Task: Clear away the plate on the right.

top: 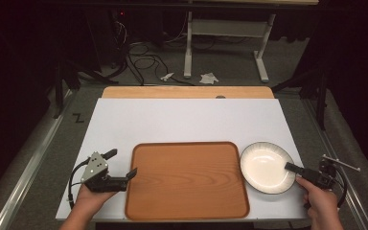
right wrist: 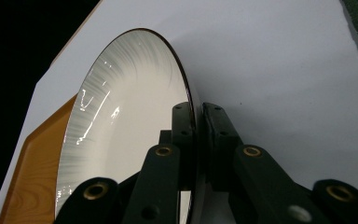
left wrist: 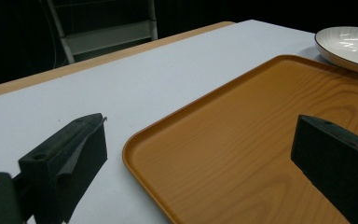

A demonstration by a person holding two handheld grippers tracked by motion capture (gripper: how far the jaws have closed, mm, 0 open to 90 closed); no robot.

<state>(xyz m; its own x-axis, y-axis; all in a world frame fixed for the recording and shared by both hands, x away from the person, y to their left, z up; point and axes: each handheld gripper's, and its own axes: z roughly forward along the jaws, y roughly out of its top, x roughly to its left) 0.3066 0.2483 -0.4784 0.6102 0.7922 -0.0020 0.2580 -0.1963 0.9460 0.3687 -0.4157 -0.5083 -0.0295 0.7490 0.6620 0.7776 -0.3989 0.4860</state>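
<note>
A white plate (top: 263, 165) with a dark rim and grey streaks lies on the white table, just right of a wooden tray (top: 187, 179). My right gripper (top: 292, 168) is shut on the plate's right rim; in the right gripper view its jaws pinch the rim of the plate (right wrist: 130, 107) from both sides. My left gripper (top: 122, 166) stands open at the tray's left edge. In the left gripper view one jaw is over the white table, the other over the tray (left wrist: 242, 154), and nothing is between them. The plate (left wrist: 349, 44) shows far off at the top right.
The white table top (top: 187, 120) has free room behind the tray. A wooden board edge (top: 187, 92) runs along the far side. Beyond it are a grey floor with cables and a metal stand leg (top: 188, 52). The tray holds nothing.
</note>
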